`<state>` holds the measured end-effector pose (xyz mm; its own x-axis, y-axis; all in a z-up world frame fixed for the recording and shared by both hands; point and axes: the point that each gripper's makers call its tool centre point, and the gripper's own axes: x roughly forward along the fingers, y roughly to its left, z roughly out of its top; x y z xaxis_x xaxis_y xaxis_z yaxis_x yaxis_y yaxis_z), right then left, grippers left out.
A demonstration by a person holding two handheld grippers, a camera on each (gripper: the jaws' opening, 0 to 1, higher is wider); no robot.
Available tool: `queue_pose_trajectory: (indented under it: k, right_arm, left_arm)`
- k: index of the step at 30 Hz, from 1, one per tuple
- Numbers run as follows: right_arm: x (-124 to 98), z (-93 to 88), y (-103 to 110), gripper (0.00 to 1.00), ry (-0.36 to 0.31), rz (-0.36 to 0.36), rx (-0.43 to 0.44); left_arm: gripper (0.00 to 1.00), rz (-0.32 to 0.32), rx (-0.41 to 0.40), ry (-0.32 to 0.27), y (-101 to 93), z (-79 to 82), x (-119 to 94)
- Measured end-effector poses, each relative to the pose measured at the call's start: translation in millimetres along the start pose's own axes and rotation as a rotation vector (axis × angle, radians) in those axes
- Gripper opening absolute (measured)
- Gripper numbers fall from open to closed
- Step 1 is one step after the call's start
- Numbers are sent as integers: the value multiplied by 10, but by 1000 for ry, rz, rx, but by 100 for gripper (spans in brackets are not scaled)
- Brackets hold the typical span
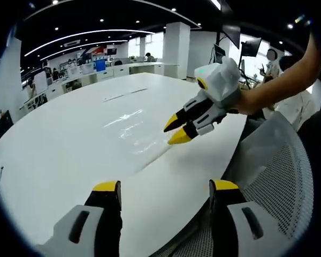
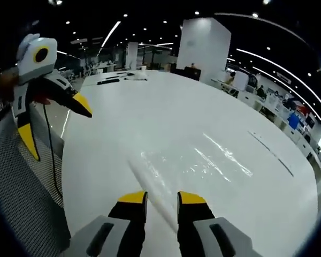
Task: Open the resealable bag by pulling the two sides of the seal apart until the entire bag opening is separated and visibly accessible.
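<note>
Left gripper view has your left gripper [image 1: 166, 190] hanging over the near edge of the white table [image 1: 59, 144], its yellow-tipped jaws spread wide with nothing between them. Ahead of it, your right gripper [image 1: 177, 130] comes in from the right, held in your hand [image 1: 251, 101], its two tips close together right at the edge of the clear resealable bag [image 1: 131, 131] (the bag is hard to make out, a glossy patch lying flat on the table). Whether those tips actually pinch the plastic you cannot tell from here.

Right gripper view looks down your right gripper's jaws: they stand only slightly apart, and the bag's seal strip [image 2: 150, 184] runs as a pale band into the gap between them; contact is unclear. The rest of the bag spreads flat beyond, shiny under the ceiling lights. A mesh chair back [image 2: 21, 198] sits at the table's edge.
</note>
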<state>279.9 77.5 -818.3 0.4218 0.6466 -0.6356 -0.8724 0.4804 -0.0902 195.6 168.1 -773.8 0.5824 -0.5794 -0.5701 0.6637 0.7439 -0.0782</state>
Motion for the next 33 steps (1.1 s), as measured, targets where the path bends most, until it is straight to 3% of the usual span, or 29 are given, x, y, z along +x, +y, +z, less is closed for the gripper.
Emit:
queue_pose_trajectory:
  k: [6,10,12,15,17,23,27,33]
  right_arm:
    - [-176,-28,-15,38,-36,-7,101]
    - [-333,-145,-46,42,-30,-17,141]
    - [-441,-205,-67,43,-27,-34,157]
    - [-607,-263,-128,45,-55,-79,214]
    - [-692,-343,-176,46,-56,-121,280]
    - [-892,-305,-163,51,-123,-166,366]
    - [-1047,-136,-133,64,-202,-202,320]
    - [-1222,-44,-56,74,-273,-227,386]
  left_arm:
    - [67,7,-5,-9,13,30,-21]
    - [67,19,-5,-33,29,84,-33]
    - [69,23,-8,-63,30,131,-39]
    - [68,58,-14,-169,64,317,-86]
    - [68,66,-33,-193,71,361,-112]
    - [81,79,-49,-216,89,388,-125]
    - [94,113,-49,-226,124,366,-138]
    - [93,104,-81,-243,76,355,-173]
